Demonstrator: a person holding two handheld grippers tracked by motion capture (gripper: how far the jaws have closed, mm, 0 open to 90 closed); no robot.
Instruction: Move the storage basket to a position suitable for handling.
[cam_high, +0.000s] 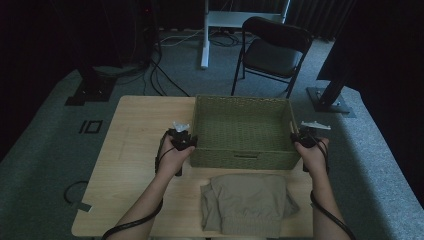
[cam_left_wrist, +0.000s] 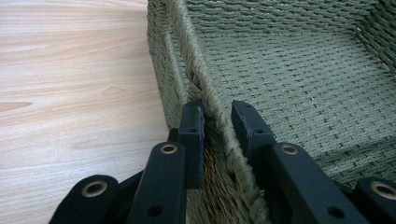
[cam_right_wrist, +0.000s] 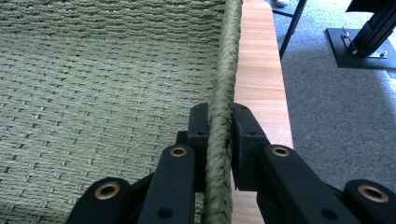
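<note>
An empty green woven basket (cam_high: 244, 158) stands on the far half of the wooden table (cam_high: 134, 131). My left gripper (cam_high: 183, 138) is at the basket's left wall, and in the left gripper view (cam_left_wrist: 217, 110) its jaws straddle the braided rim (cam_left_wrist: 187, 46), shut on it. My right gripper (cam_high: 304, 135) is at the right wall. The right gripper view has that gripper (cam_right_wrist: 219, 112) pinching the rim cord (cam_right_wrist: 229, 42) tightly. The basket floor (cam_right_wrist: 93, 74) is bare. A folded khaki garment (cam_high: 246, 202) lies on the table just in front of the basket, between my forearms.
The basket's right wall runs close to the table's right edge (cam_right_wrist: 261, 60), with grey carpet (cam_right_wrist: 336, 116) beyond. Bare tabletop (cam_left_wrist: 70, 93) extends left of the basket. A black folding chair (cam_high: 272, 50) and stand bases sit on the floor behind the table.
</note>
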